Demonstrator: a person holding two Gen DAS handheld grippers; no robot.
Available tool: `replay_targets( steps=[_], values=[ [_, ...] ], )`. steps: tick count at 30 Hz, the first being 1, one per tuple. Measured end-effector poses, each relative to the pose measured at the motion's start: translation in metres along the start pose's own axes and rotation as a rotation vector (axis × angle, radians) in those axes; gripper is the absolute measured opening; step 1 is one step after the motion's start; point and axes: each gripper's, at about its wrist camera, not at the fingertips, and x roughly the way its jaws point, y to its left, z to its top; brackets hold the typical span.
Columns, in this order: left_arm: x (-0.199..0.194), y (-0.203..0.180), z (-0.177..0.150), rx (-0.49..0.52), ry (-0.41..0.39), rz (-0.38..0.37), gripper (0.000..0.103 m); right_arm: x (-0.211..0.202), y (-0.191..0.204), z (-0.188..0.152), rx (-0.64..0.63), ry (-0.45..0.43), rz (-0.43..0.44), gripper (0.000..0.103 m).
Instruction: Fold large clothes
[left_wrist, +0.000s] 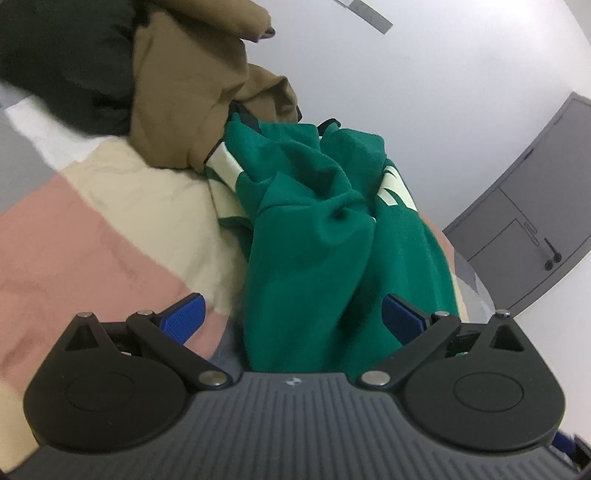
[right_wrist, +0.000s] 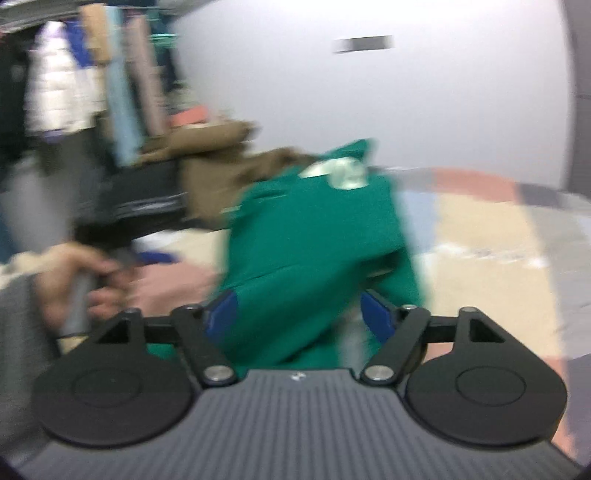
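Green sweatshirt crumpled on pink-and-cream patchwork bedspread, against brown garment. Left gripper jaws spread wide, cloth between them, pads clear. Right gripper likewise agape astride green fabric, view blurred.
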Motion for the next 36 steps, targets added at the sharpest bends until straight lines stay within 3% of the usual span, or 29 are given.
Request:
replay_targets(
  steps=[3, 7, 11, 15, 18, 20, 22, 24, 30, 36],
  values=[
    [0.021, 0.004, 0.010, -0.023, -0.005, -0.027, 0.102, 0.051, -0.034, 0.011, 0.070, 0.078, -0.118, 0.076],
    [0.049, 0.014, 0.022, -0.074, -0.006, -0.062, 0.102, 0.117, -0.069, 0.007, 0.184, 0.179, -0.156, 0.076],
    [0.079, 0.027, 0.031, -0.140, 0.000, -0.119, 0.101, 0.168, -0.072, -0.009, 0.062, 0.208, -0.197, 0.076],
    [0.105, 0.035, 0.035, -0.221, 0.046, -0.188, 0.090, 0.203, -0.079, -0.024, 0.042, 0.198, -0.109, 0.076],
    [0.123, 0.028, 0.040, -0.235, 0.072, -0.216, 0.082, 0.219, -0.078, -0.029, 0.010, 0.176, -0.091, 0.061],
    [0.132, 0.020, 0.043, -0.210, 0.076, -0.203, 0.069, 0.223, -0.080, -0.031, -0.007, 0.142, -0.096, 0.046],
    [0.137, 0.016, 0.043, -0.192, 0.083, -0.194, 0.039, 0.225, -0.085, -0.030, -0.007, 0.116, -0.100, 0.029],
    [0.133, 0.014, 0.045, -0.173, 0.072, -0.198, 0.017, 0.219, -0.092, -0.025, 0.013, 0.092, -0.101, 0.023],
    [0.082, 0.003, 0.055, -0.143, -0.062, -0.224, 0.008, 0.192, -0.095, -0.009, -0.013, 0.022, -0.190, 0.015],
    [0.013, -0.002, 0.056, -0.135, -0.198, -0.235, 0.007, 0.139, -0.123, 0.007, 0.035, -0.122, -0.389, 0.013]
  ],
)
